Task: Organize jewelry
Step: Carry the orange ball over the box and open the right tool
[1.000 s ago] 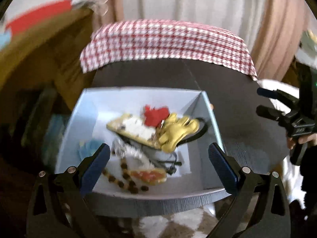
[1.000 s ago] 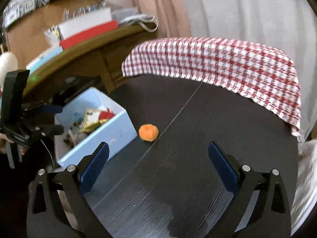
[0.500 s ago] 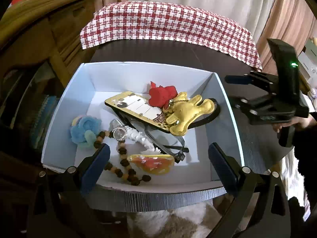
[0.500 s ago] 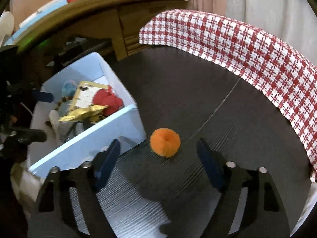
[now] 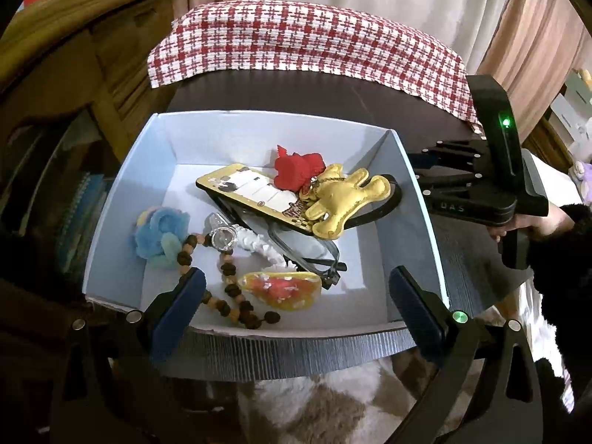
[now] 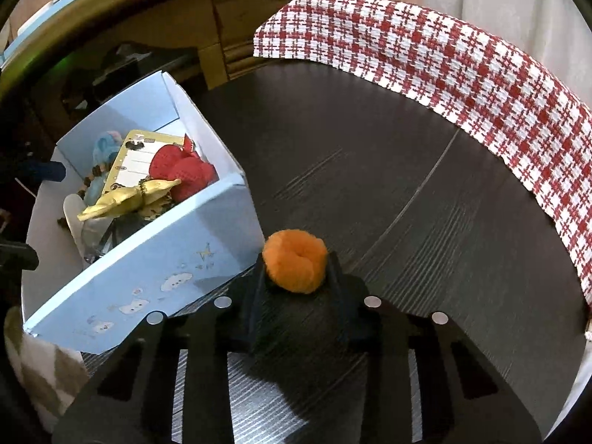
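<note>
The orange pom-pom (image 6: 295, 266) is a round, fuzzy ball with a small dimple on top, sitting on the dark wood-grain table (image 6: 425, 185). The right gripper (image 6: 296, 277) has just been closing, and its dark blue pads now press the ball from both sides. Just to the left of those tongs stands the light blue cardboard box (image 6: 148, 259), its outer wall printed with small pale figures.

The left gripper (image 5: 296, 298) hangs with its jaws wide and nothing between them, over the near edge of the box (image 5: 414, 199). Ahead of its fingertips lie a yellow stuffed bear charm (image 5: 344, 199), a red plush charm (image 5: 298, 168), a flat yellow-edged card (image 5: 251, 192), a blue fluffy flower (image 5: 161, 236), a string of brown knobbly beads (image 5: 229, 281), a glossy yellow and orange clip (image 5: 281, 288) and dark-framed glasses (image 5: 310, 251). Beyond the box a red and white checked cloth (image 5: 314, 44) drapes over the table's far edge
</note>
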Demonstrator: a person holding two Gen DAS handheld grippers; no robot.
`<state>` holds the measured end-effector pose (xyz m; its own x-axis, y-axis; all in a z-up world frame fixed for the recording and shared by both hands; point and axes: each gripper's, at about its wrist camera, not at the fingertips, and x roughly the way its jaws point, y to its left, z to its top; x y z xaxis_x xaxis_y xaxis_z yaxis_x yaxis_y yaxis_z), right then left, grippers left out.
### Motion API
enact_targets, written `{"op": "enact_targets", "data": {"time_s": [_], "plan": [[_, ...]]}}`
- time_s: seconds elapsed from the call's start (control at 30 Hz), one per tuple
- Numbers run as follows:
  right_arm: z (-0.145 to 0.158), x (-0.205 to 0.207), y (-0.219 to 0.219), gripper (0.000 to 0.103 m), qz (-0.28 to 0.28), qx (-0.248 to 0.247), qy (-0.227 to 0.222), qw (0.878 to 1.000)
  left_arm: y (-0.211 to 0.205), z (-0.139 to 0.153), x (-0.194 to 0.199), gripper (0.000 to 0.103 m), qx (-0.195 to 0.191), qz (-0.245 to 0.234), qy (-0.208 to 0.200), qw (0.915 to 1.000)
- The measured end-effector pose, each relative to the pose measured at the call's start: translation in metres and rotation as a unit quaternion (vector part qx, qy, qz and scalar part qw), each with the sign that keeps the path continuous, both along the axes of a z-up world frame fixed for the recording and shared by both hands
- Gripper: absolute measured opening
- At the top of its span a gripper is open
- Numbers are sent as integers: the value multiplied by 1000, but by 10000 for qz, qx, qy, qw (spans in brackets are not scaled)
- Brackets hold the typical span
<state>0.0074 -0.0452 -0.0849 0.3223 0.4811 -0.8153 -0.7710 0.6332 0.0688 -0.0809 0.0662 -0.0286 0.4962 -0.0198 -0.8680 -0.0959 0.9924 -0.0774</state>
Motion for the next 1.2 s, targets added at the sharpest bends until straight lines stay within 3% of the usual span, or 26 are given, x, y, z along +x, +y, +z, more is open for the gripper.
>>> {"op": "enact_targets", "data": {"time_s": [0.3, 0.53, 0.77, 1.2], "plan": [[21, -10, -6, 31, 2, 42, -327, 9995, -2, -1, -1, 99, 46, -7, 74, 10000], [63, -24, -11, 31, 47, 370, -682, 9970, 1, 2, -5, 99, -42, 35, 28, 10000], [93, -45, 11, 31, 393, 622, -924, 9930, 6, 18, -14, 99, -49, 74, -177, 9998], [75, -67, 56, 32, 249, 667, -516, 9961, 16, 24, -36, 99, -116, 210, -227, 9995]]}}
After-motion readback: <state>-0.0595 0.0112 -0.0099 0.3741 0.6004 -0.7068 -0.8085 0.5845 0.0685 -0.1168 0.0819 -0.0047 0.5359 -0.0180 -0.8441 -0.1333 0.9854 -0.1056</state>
